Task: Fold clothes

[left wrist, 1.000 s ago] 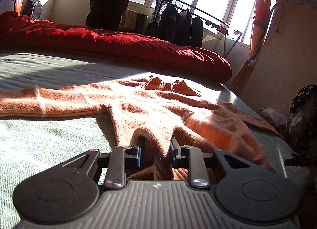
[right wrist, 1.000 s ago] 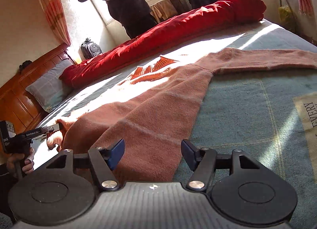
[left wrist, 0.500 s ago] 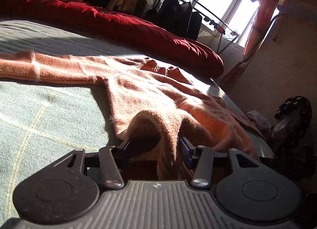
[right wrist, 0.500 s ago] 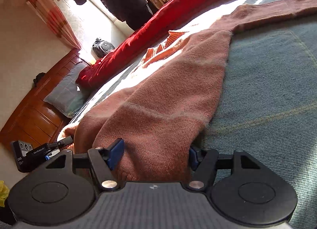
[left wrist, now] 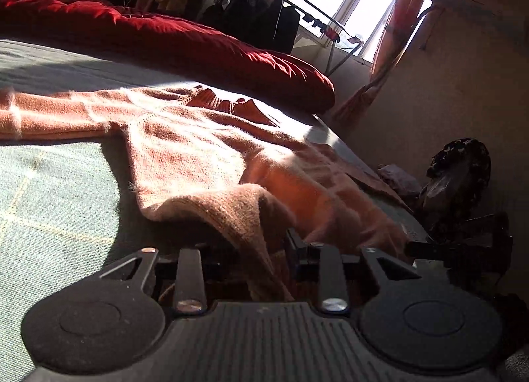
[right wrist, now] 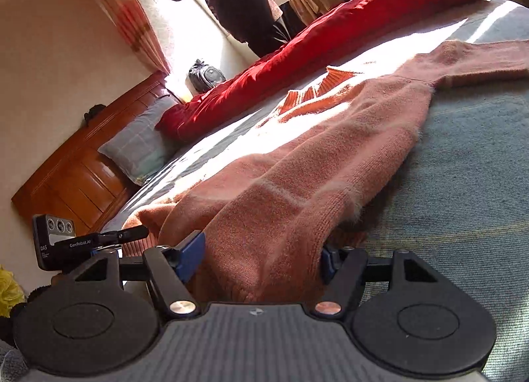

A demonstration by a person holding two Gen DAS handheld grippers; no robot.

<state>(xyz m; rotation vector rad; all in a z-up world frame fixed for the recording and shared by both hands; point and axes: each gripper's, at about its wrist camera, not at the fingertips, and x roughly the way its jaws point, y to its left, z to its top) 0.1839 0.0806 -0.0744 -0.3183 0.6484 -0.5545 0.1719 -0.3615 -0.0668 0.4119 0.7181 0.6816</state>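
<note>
An orange-pink knitted sweater (left wrist: 198, 157) lies spread on the grey-green bedcover (left wrist: 49, 200), collar toward the far side, one sleeve stretched out left. My left gripper (left wrist: 261, 249) is shut on the near hem, which rises in a fold from the bed into its jaws. In the right wrist view the sweater (right wrist: 330, 137) runs away from me with its hem bunched up. My right gripper (right wrist: 258, 253) stands open, its blue pads wide apart with the hem corner filling the gap between them. The left gripper (right wrist: 125, 234) shows there at the sweater's other hem corner.
A red duvet (left wrist: 165, 38) is rolled along the bed's far side. A person (right wrist: 238, 1) stands at the window beyond it. A pillow (right wrist: 139, 147) and wooden headboard (right wrist: 76, 177) lie left. A clothes rack (left wrist: 264, 18) and floor clutter (left wrist: 459, 167) lie past the bed's edge.
My right gripper has moved forward onto the hem, so cloth now lies between its open fingers. The left gripper has kept its hold and the hem fold has risen.
</note>
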